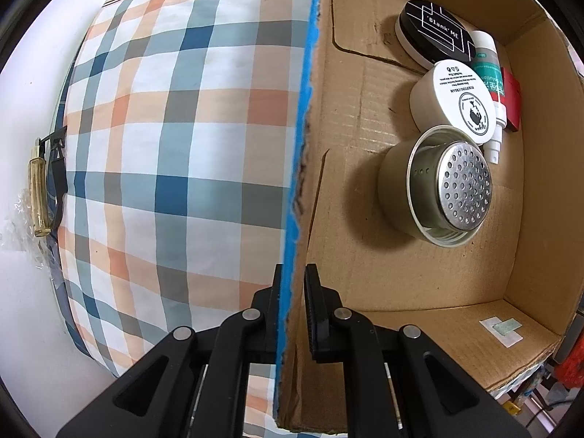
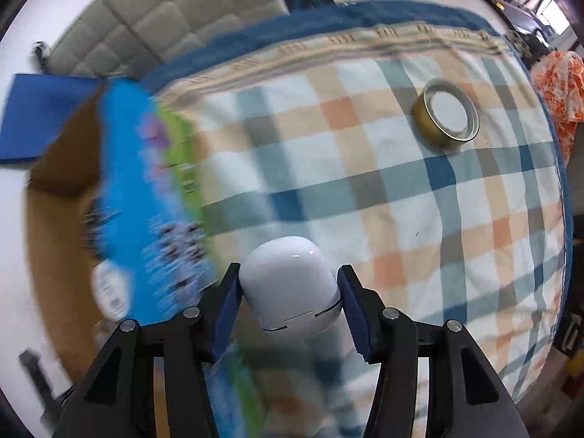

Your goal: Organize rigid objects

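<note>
The left gripper (image 1: 295, 292) is clamped shut on the wall of the box (image 1: 540, 189), one finger outside on the blue printed face, the other inside against the bare cardboard. The box sits on a plaid cloth (image 1: 175, 127) that fills the left half of that view. Inside the box, toward 2 o'clock, a cluster of things touch or overlap one another: a black tin (image 1: 434, 29) farthest out, a white jar (image 1: 452, 98) just below it, a metal cup (image 1: 438, 186) with a perforated steel insert nearest, and a spray bottle (image 1: 491, 84) lying along the jar's right side, with something red (image 1: 513, 102) beyond it against the right wall. A taped label (image 1: 502, 328) lies on the floor of the box at 4 o'clock. At 9 o'clock, off the cloth, lies a gold-coloured handle (image 1: 38, 189).

The right gripper (image 2: 290, 299) stands partly open, its blue pads pressed on the two sides of a white case (image 2: 288, 284), which it holds above the cloth (image 2: 401, 200). The box (image 2: 138, 189) is blurred at 9 o'clock, its blue side toward the case. A gold lid (image 2: 446, 114) lies on the cloth at 1 o'clock, well apart from the case
</note>
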The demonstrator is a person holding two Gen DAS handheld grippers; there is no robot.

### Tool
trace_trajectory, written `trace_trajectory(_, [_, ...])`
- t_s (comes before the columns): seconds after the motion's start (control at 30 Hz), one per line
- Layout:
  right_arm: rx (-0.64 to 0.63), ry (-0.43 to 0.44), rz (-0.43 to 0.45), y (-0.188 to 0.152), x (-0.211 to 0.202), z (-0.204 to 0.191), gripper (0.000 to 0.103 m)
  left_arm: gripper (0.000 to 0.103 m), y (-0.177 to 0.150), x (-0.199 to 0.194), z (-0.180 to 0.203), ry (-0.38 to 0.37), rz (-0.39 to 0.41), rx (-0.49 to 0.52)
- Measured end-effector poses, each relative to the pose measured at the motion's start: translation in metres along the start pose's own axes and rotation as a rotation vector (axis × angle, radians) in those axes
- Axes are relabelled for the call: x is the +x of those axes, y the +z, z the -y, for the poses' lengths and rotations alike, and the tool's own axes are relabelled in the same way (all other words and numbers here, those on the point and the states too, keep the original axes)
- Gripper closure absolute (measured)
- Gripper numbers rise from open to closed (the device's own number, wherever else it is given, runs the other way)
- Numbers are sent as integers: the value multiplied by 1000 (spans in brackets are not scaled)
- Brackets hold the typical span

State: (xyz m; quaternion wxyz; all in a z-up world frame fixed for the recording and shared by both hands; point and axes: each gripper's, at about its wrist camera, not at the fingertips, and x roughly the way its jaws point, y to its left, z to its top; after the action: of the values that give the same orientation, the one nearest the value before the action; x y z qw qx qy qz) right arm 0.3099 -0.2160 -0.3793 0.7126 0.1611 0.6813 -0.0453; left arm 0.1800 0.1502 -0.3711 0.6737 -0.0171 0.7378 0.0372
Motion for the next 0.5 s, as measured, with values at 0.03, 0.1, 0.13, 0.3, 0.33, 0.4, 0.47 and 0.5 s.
trace_trajectory(0.03, [-21,13,10,-7,-10,-9,48,96,0,0,0,1,1,1])
trace_trajectory(0.1, [-55,39,32,-23,-30,-23,48,96,0,1,1,3,3,3])
trace_trajectory(0.13, [-78,54,44,-33,-41,-33,48,96,0,1,1,2,4,2])
trace_trajectory(0.3, [-149,106,66,-71,-74,-63,48,96,0,2,-1,-5,7,-1])
trace_trajectory(0.33, [-163,112,67,-77,-78,-69,48,96,0,2,-1,-5,8,1])
trace_trajectory(0.4, [-186,135,71,-90,-88,-84,48,96,0,3,-1,-5,8,2])
trace_trajectory(0.47, [-206,139,81,-103,-99,-92,48,96,1,3,-2,-8,9,2])
trace_trajectory(0.5, [-215,144,83,-108,-102,-97,48,96,1,4,-2,-9,9,2])
